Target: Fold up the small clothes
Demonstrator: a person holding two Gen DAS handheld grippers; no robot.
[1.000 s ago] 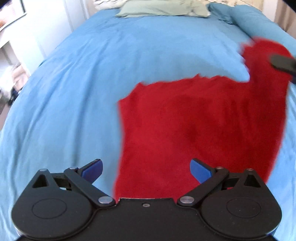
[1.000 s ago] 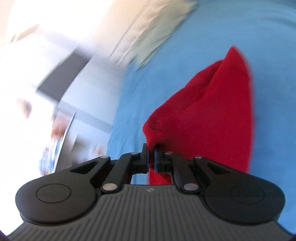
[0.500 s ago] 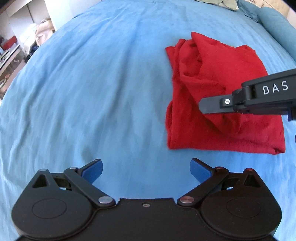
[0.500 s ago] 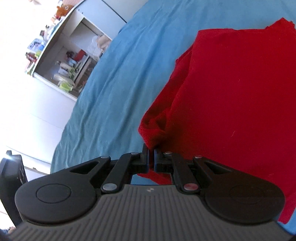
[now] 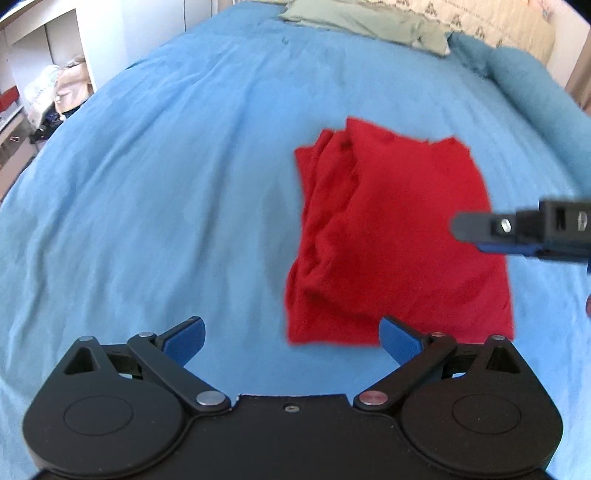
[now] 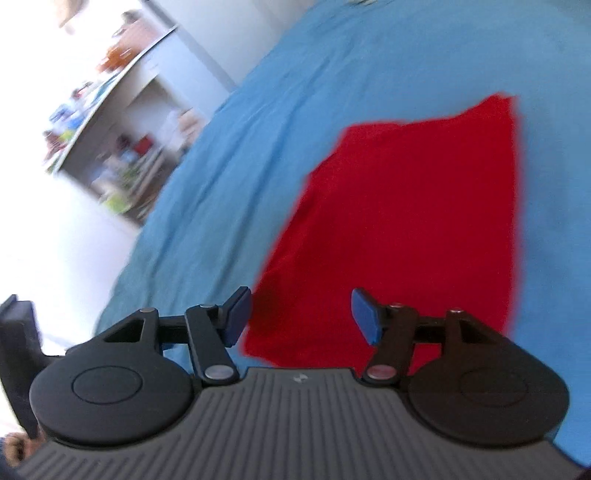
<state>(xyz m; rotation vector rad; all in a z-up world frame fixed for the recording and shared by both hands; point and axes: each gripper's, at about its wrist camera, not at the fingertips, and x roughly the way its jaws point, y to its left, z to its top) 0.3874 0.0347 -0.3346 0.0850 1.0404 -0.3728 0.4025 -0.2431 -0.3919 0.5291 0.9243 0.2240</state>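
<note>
Red garment [image 5: 399, 236] is laid lengthwise up the bed [image 5: 184, 166]; right gripper [image 6: 301, 315], jaws opening and empty, is positioned nearest, left gripper [image 5: 291, 338] held wide.

garment [image 5: 399, 236]: flat on the bed [image 5: 166, 184], just ahead of the left fingers [image 5: 184, 338], a bit right
pillows [image 5: 354, 22]: way beyond it
shelves [image 6: 122, 155]: left of bed

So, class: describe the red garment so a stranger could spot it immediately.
Start with the big blue bedspread covering the bed. On it lies a folded red garment, beyond the left gripper. It is the only red item there, unlike the pale green pillow.
</note>
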